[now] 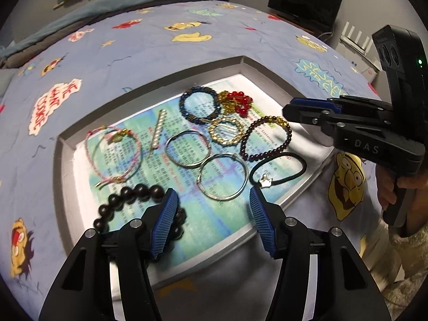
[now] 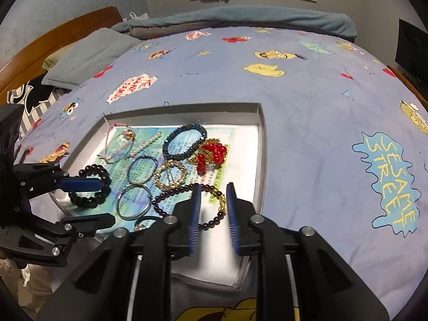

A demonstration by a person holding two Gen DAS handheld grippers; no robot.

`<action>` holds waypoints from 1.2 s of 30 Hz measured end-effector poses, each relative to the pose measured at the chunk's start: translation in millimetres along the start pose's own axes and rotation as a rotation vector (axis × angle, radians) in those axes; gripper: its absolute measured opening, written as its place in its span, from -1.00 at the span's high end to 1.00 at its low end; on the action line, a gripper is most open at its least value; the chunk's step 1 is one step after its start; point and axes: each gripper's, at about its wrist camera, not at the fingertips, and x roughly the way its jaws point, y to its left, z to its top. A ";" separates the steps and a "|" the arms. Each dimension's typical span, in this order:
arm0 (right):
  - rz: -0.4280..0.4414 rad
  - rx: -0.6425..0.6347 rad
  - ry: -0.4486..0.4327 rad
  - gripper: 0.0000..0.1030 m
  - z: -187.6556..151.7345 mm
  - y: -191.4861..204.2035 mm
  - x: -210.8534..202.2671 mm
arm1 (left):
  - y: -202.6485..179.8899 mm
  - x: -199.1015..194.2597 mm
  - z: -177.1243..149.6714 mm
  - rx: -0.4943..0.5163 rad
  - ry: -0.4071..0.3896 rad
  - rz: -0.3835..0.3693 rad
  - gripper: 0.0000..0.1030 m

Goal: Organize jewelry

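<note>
A shallow grey tray (image 1: 61, 160) lined with printed paper lies on the bed and holds several bracelets and rings. My left gripper (image 1: 214, 200) is open above the tray's near edge, its left finger over a black bead bracelet (image 1: 125, 195); a silver ring (image 1: 222, 176) lies between the fingers. My right gripper (image 2: 212, 195) is open with a narrow gap, hovering over a dark purple bead bracelet (image 2: 171, 194). The right gripper also shows in the left wrist view (image 1: 302, 109). A red bead cluster (image 2: 212, 152), a blue bead bracelet (image 2: 184, 139) and a gold ring (image 2: 169, 174) lie further back.
The tray sits on a blue cartoon-print bedspread (image 2: 307, 107). A pink cord bracelet (image 1: 112, 155), a pearl clip (image 1: 157, 131) and a black hair tie (image 1: 281, 168) also lie in the tray. Pillows (image 2: 88, 56) and a wooden headboard (image 2: 53, 40) are at the back left.
</note>
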 end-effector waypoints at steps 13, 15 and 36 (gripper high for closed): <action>-0.013 0.023 -0.053 -0.24 -31.9 8.9 -47.0 | 19.8 -48.7 -39.9 -0.089 -0.117 0.091 -0.47; -0.012 0.014 -0.052 -0.42 -37.0 12.5 -51.7 | 20.5 -56.1 -48.9 -0.105 -0.137 0.130 -0.54; -0.172 -0.038 -0.130 -0.89 -66.5 53.0 -72.2 | -1.3 -84.7 -78.0 -0.179 -0.277 0.353 -0.86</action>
